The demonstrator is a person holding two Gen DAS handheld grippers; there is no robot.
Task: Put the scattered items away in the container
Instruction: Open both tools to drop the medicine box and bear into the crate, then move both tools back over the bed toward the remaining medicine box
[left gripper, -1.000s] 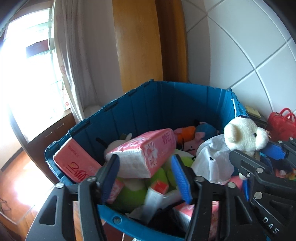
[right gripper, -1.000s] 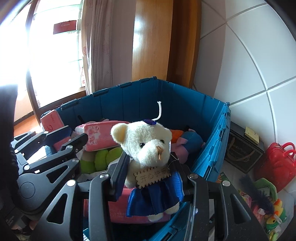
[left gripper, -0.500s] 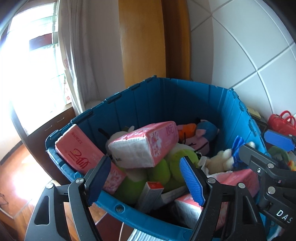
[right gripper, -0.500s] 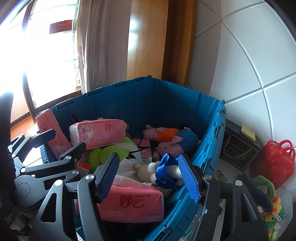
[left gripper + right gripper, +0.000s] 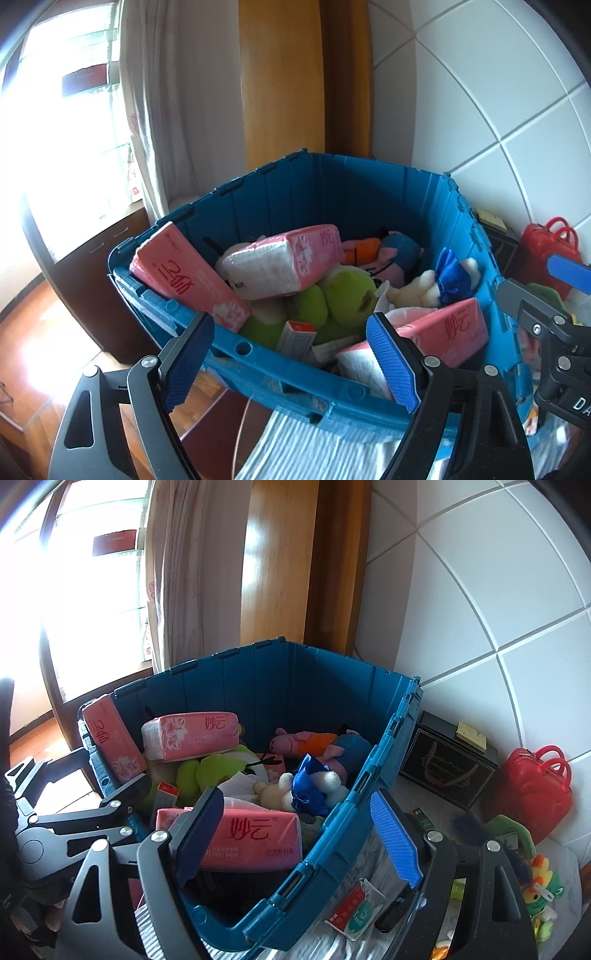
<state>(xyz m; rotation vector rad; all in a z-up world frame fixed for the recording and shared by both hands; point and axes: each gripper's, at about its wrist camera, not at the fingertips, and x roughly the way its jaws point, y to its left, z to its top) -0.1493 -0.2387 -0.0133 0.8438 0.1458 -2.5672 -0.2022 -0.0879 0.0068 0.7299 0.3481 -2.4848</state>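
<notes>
Both tongs (image 5: pixel 291 363) (image 5: pixel 297 836) empty, gaping | bin (image 5: pixel 325 853) floor hidden | bear (image 5: pixel 291 788) half-buried

container (image 5: pixel 332 686): blue | tissue packs (image 5: pixel 247 838): pink, red lettering, floral print | plush toy (image 5: pixel 343 299): green | bear (image 5: pixel 273 794): cream, blue dress | handbag (image 5: pixel 532 786): red | finger pads (image 5: pixel 395 843): blue, ribbed
</notes>
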